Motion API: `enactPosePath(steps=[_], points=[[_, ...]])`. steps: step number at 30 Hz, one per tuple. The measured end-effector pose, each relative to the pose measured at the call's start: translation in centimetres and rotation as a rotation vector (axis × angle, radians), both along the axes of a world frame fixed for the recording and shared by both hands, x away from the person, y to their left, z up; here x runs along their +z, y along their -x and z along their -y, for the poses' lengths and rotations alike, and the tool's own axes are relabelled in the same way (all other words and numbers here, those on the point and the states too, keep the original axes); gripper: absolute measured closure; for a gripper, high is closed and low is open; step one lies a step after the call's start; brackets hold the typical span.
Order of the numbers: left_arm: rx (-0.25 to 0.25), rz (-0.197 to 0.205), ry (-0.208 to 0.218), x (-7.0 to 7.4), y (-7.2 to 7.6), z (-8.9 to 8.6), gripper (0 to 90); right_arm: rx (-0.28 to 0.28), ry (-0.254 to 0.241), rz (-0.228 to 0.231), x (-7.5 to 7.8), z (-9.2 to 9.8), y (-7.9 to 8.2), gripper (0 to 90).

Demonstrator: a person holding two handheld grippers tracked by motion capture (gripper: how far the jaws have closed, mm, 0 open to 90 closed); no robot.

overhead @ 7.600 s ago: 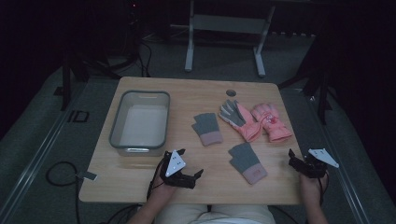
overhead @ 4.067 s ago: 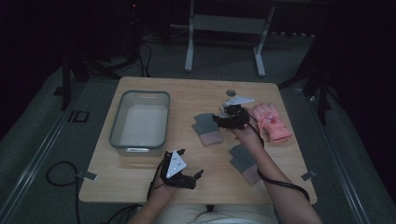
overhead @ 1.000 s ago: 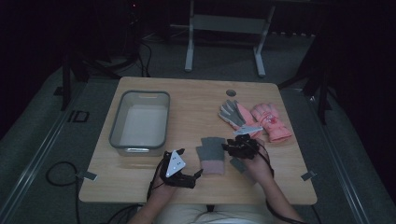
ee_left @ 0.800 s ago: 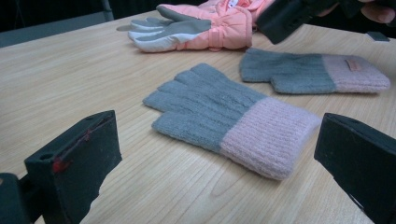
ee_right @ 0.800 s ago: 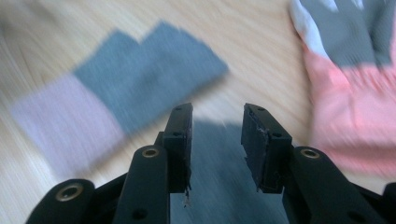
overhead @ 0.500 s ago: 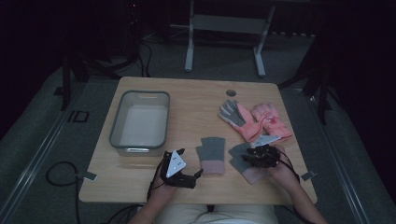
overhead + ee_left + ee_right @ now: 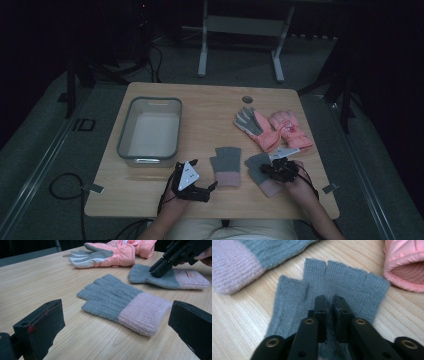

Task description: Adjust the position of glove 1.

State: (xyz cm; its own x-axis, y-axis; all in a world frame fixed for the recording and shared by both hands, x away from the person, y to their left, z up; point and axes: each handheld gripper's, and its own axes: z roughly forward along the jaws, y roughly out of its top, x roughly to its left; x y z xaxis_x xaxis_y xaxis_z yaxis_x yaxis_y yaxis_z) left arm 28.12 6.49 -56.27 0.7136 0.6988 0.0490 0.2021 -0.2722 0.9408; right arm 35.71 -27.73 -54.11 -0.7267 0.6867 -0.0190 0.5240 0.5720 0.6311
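Now right gripper point(image 7: 329, 302) jaws just closed, pinching grey glove point(image 7: 332, 282); left gripper point(image 7: 117, 322) wide open, empty

A grey tub point(image 7: 149, 131) sits left, pink ski gloves point(image 7: 275, 129) far right.

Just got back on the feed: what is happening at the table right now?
A person is sorting gloves at the wooden table. The right hand-held gripper has just been closing and now pinches the knit of a grey fingerless glove with a pink cuff lying flat on the table. Its twin, the other grey glove, lies beside it, in front of the open left hand-held gripper, which rests near the table's front edge. A pair of pink winter gloves lies farther back, and a grey bin stands at the left.
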Motion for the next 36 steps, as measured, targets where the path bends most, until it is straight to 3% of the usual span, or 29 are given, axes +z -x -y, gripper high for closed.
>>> enactPosePath(steps=[2,5,7,10,12,14,18,20,27,36], points=[[0.002,0.000,0.003,0.0,0.0,0.0,0.0,-0.036,-0.013,-0.023,0.3,-0.1,0.2,85.6],[0.002,0.000,0.003,0.0,0.0,0.0,0.0,-0.067,-0.037,-0.013,1.0,-0.2,0.6,86.0],[0.002,0.002,0.001,0.0,0.0,0.0,0.0,-0.126,-0.119,0.005,2.8,0.0,1.8,86.1],[0.002,0.002,-0.001,0.0,0.0,0.0,0.0,-0.185,-0.175,0.028,4.2,0.3,2.5,86.1],[0.002,0.003,-0.002,0.0,0.0,0.0,0.0,-0.202,-0.175,0.033,4.5,0.3,2.7,86.1],[0.001,0.004,-0.003,0.0,0.0,0.0,0.0,-0.261,-0.187,0.038,4.8,0.3,3.0,86.1],[0.002,0.004,-0.003,0.0,0.0,0.1,0.0,-0.328,-0.204,0.038,4.3,0.5,3.5,86.0],[0.001,0.004,-0.003,0.0,0.0,0.1,0.0,-0.364,-0.190,0.024,3.0,0.6,3.4,85.9],[0.000,0.003,-0.006,0.0,0.0,0.1,0.0,-0.417,-0.141,0.012,1.3,0.8,2.5,85.9],[0.000,0.007,-0.002,0.0,0.1,0.1,0.0,-0.427,-0.120,-0.007,-0.2,1.2,2.1,82.3]])
